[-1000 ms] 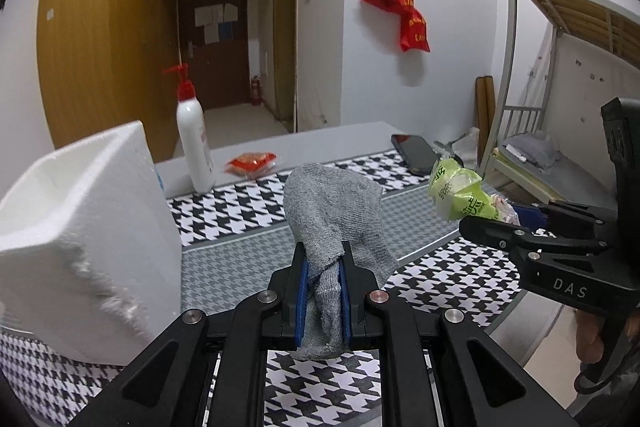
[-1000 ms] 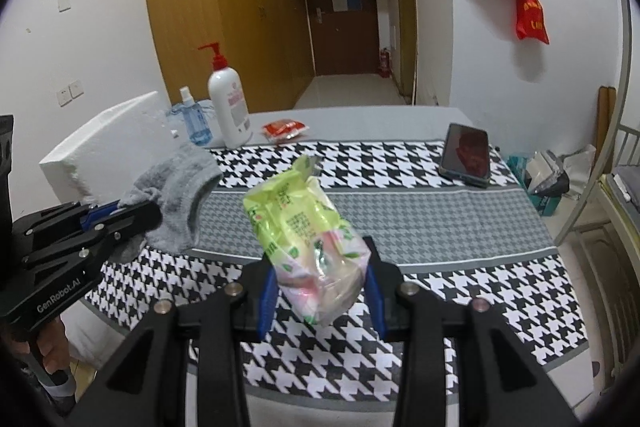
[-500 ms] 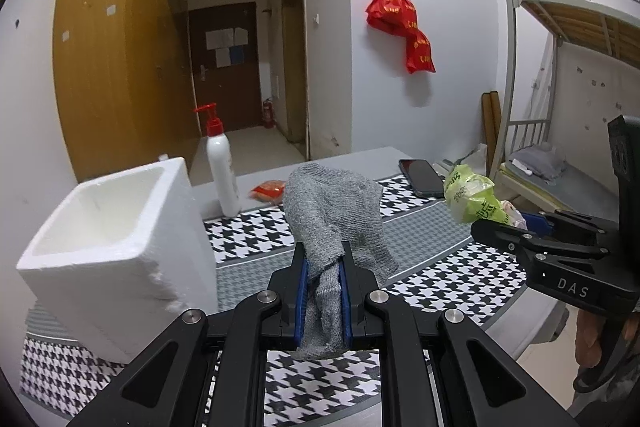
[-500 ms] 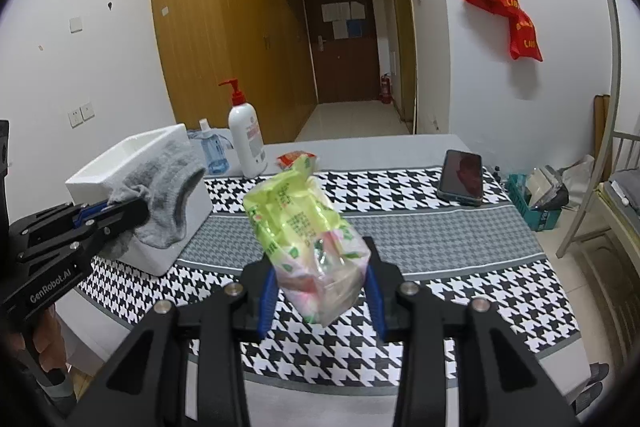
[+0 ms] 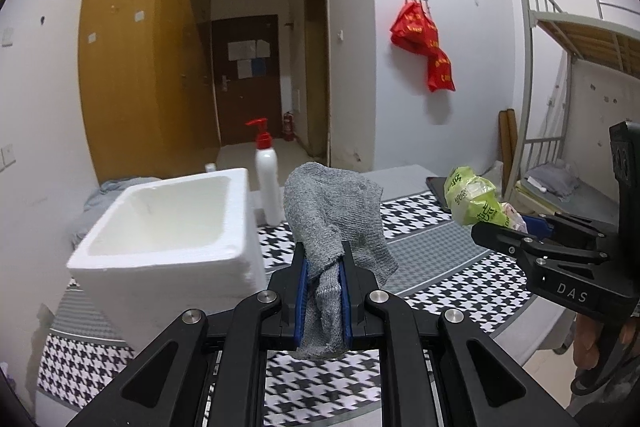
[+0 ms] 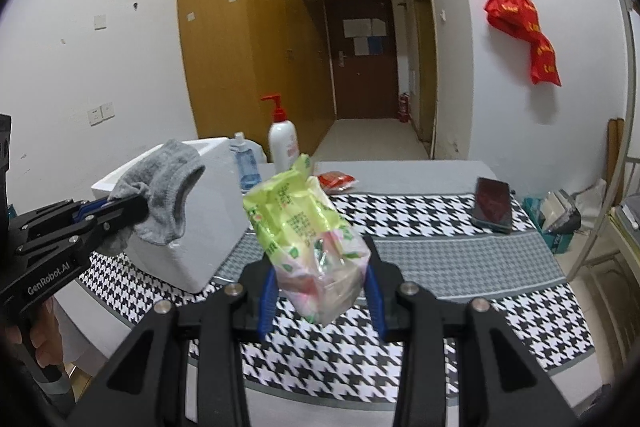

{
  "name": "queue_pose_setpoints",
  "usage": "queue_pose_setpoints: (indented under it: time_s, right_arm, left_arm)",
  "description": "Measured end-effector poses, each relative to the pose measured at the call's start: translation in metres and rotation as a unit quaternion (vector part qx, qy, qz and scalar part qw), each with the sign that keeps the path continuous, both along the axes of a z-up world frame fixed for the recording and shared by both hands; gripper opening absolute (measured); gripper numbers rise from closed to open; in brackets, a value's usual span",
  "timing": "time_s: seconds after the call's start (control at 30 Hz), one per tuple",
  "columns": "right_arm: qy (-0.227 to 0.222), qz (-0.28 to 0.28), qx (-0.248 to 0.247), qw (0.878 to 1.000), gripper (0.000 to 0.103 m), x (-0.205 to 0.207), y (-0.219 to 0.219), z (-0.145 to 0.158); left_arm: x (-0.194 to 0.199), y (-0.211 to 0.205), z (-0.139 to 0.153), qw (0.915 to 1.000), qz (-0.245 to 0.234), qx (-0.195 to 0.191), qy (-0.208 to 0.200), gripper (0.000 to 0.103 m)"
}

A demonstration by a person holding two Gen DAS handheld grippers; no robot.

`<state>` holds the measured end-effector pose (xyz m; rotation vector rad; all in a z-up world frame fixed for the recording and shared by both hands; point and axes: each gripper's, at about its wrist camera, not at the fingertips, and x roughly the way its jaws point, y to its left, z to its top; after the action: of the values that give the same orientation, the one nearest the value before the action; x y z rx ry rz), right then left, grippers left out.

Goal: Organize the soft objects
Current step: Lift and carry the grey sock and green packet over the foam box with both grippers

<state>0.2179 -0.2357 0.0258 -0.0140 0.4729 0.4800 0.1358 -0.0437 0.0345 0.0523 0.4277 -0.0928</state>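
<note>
My left gripper (image 5: 323,271) is shut on a grey sock (image 5: 334,215) and holds it in the air, to the right of the open top of a white foam box (image 5: 168,227). In the right wrist view the left gripper (image 6: 136,205) holds the sock (image 6: 166,195) in front of the box (image 6: 208,211). My right gripper (image 6: 318,289) is shut on a green tissue pack (image 6: 308,231), held above the houndstooth tablecloth (image 6: 460,267). The right gripper (image 5: 500,233) and the pack (image 5: 474,201) also show in the left wrist view, right of the sock.
A white pump bottle (image 6: 283,143), a small blue bottle (image 6: 246,167) and a red packet (image 6: 338,181) stand behind the box. A black phone (image 6: 491,205) lies at the table's far right. A bunk bed (image 5: 580,87) stands to the right.
Both grippers have risen with their loads. The foam box now sits lower in the left wrist view, with its open top showing.
</note>
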Motion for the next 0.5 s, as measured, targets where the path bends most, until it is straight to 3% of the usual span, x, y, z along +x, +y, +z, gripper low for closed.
queue_pose_setpoints:
  time_s: [0.5]
  right_arm:
    - [-0.023, 0.042, -0.012, 0.999, 0.042, -0.012, 0.060, 0.010]
  left_arm:
    - [-0.021, 0.052, 0.007, 0.9989, 0.036, -0.022, -0.020, 0.014]
